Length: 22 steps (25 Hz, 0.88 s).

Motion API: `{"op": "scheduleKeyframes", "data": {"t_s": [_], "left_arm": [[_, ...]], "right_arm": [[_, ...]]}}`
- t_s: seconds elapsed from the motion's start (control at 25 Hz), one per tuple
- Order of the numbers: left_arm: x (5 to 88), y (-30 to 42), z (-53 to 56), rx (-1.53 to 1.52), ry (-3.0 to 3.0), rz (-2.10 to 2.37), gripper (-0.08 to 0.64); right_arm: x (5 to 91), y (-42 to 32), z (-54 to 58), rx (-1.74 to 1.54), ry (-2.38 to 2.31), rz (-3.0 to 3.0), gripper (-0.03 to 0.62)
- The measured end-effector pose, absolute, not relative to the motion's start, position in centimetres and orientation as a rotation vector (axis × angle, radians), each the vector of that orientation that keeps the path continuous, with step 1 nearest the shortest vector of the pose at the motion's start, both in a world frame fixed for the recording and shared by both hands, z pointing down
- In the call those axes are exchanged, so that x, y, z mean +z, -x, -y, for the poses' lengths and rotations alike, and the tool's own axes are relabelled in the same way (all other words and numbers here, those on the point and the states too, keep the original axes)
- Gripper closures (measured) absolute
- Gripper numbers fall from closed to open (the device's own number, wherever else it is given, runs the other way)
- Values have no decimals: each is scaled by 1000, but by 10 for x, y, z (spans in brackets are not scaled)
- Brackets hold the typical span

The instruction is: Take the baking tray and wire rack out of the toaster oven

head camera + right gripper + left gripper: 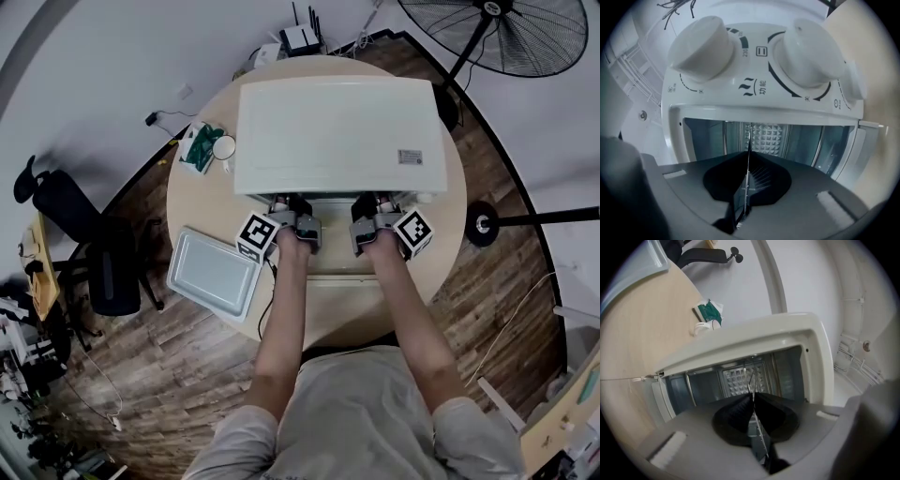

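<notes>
The white toaster oven (337, 131) stands on a round table, its door (333, 279) folded down flat toward me. Both grippers reach into its mouth side by side. My left gripper (286, 204) is shut on the front edge of the wire rack (751, 378), which shows edge-on as a thin metal line between the black pads (736, 411). My right gripper (375, 204) pinches the same wire rack (748, 136) in the same way, just below the two white knobs (701, 47). The baking tray (214, 274) lies on the table left of the oven.
A green packet and a small white round object (208, 147) lie at the table's back left. A router (300, 39) sits behind the oven. A floor fan (506, 33) stands at the back right and an office chair (89, 253) at the left.
</notes>
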State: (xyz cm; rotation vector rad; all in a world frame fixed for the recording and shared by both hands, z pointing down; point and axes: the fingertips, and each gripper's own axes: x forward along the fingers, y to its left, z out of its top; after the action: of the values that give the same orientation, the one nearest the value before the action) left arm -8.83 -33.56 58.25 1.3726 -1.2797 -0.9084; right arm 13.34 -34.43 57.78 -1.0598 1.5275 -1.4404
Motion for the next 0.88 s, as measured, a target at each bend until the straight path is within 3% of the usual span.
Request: {"op": "scheduleKeyframes", "data": {"t_s": [0.88], "left_arm": [[583, 86, 276, -885, -1388, 1224, 495]], "right_arm": [[576, -134, 283, -1440, 1052, -1499, 584]]}}
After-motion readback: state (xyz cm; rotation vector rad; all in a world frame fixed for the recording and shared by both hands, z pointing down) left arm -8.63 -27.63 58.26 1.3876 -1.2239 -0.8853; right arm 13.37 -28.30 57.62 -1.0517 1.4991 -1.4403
